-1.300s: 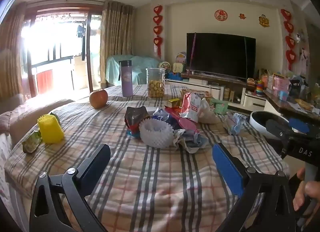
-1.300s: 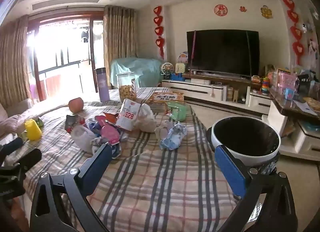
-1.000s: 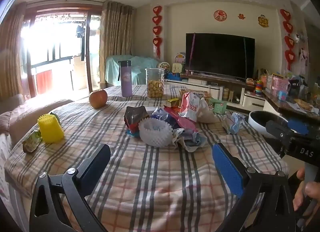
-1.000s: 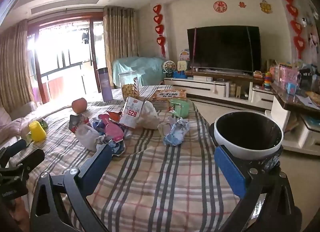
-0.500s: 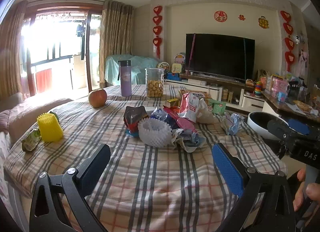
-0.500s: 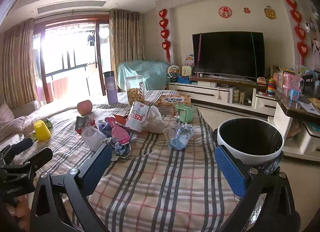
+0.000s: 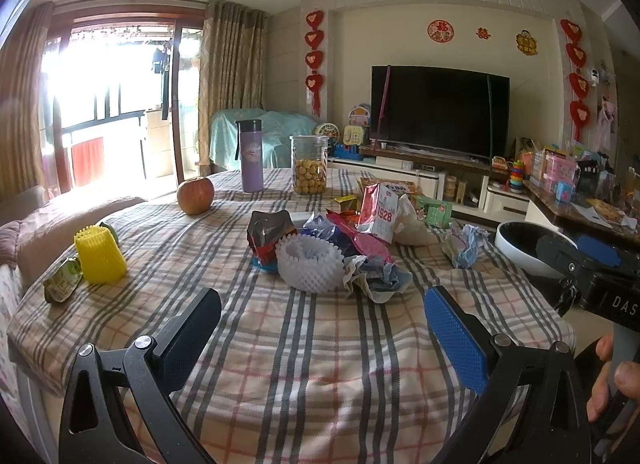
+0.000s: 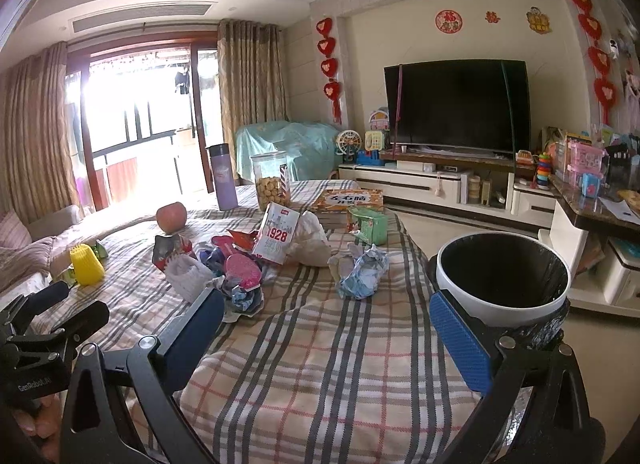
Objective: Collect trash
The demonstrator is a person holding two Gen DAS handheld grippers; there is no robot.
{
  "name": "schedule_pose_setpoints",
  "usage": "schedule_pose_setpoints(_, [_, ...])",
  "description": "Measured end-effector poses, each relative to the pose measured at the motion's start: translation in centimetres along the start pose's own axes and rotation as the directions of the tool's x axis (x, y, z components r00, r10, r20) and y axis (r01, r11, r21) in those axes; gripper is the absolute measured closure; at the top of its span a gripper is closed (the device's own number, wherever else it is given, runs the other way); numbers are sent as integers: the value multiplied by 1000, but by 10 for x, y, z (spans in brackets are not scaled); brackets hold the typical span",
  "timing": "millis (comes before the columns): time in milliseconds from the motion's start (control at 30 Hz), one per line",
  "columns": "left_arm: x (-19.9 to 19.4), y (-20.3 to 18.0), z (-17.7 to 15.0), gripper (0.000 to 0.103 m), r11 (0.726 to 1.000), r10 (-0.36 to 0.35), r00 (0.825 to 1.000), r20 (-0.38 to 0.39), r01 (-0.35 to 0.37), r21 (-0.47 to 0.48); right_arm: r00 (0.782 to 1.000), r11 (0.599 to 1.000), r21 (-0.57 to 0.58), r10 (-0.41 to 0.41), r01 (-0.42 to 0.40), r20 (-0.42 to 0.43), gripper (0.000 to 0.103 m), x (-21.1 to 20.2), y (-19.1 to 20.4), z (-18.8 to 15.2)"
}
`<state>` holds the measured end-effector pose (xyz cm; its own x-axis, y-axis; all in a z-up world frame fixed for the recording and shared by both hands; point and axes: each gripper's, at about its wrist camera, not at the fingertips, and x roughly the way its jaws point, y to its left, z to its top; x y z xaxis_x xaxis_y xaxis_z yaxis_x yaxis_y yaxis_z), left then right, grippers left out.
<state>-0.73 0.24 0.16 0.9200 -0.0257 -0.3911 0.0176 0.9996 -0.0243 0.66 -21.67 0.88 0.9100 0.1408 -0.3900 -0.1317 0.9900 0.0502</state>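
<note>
Since a second ago: the right gripper (image 8: 320,332) has lifted and backed off a touch, so the bin sits lower in its view; the left gripper (image 7: 320,328) has barely shifted.
Left gripper: fingers spread wide, nothing between them, hovering over the near edge of the checked tablecloth (image 7: 312,376).
Right gripper: fingers wide apart too, holding nothing, over the near right corner of the cloth.
Trash heap: in the middle of the table, a white foam net (image 7: 310,262) at the front, a crumpled wrapper (image 7: 378,276) touching its right side, a red foil bag (image 7: 268,234) just behind, a "1928" carton (image 7: 378,212) upright at the back.
Loose scrap: a blue-white paper wad (image 8: 364,274) lies apart, toward the right edge.
Bin: a white trash bin (image 8: 502,304) with a black liner stands just off the right edge of the table.
Only the right view shows: the bin's whole open mouth and an orange box (image 8: 348,200) at the far edge.
Only the left view shows clearly: a yellow foam net (image 7: 100,256) and a green packet (image 7: 62,284) near the left edge.
Far edge: an apple (image 7: 195,195), a purple flask (image 7: 250,154) and a cookie jar (image 7: 309,169).
</note>
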Motion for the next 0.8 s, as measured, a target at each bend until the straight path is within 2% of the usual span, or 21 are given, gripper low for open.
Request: schedule_pose_setpoints(800, [0,0,-1,1,1000,2,1000,2,-2,5,1000,1000,6,5,-5,1,0,-1,0,0])
